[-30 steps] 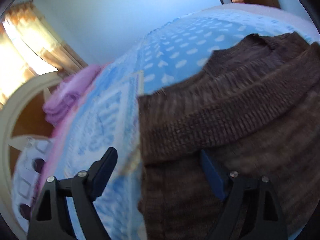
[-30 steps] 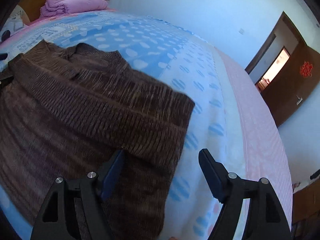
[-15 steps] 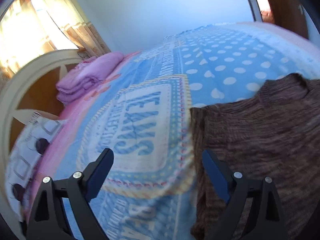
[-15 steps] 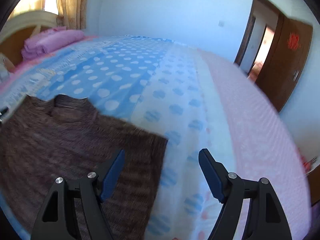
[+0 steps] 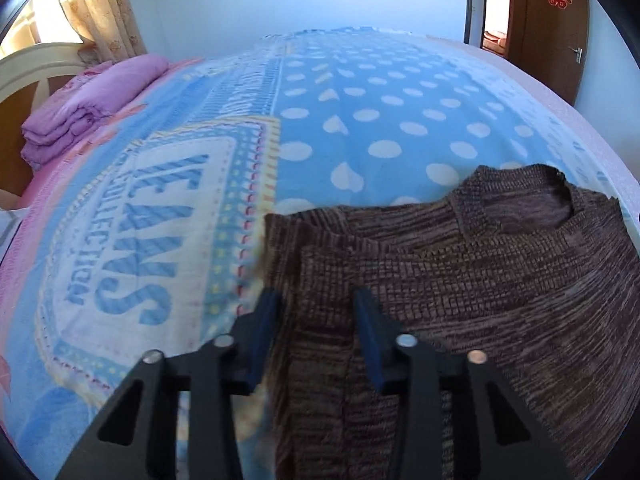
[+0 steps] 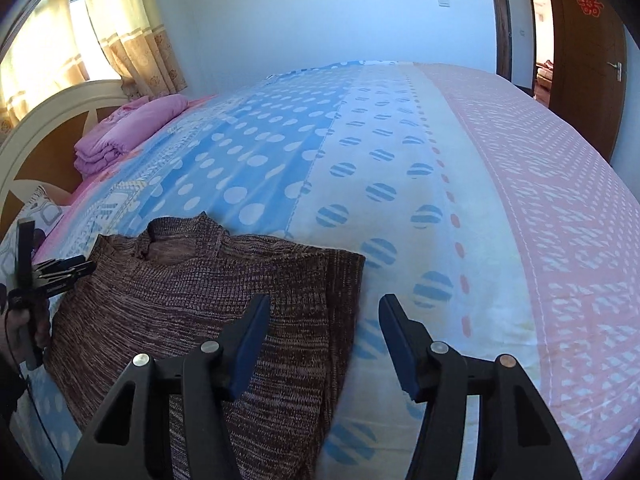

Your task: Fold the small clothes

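A brown knitted sweater [image 5: 460, 300] lies flat on the bed, sleeves folded in, collar at the far end. In the left wrist view my left gripper [image 5: 316, 300] hovers over the sweater's left edge, jaws partly open with nothing between them. In the right wrist view the sweater [image 6: 192, 304] lies at the lower left. My right gripper [image 6: 324, 312] is wide open and empty above the sweater's right edge. The left gripper [image 6: 60, 272] shows there too, at the sweater's far left side.
The bed is covered by a blue polka-dot blanket [image 5: 380, 120] with a lettered panel [image 5: 152, 240] and a pink band [image 6: 540, 200] to the right. A folded purple quilt [image 5: 88, 104] lies by the headboard [image 6: 44, 120]. A doorway [image 6: 540, 32] stands at the far right.
Both grippers have pulled back and risen from the sweater, which now lies flat. The left gripper's jaws have narrowed and the right gripper's have narrowed a little.
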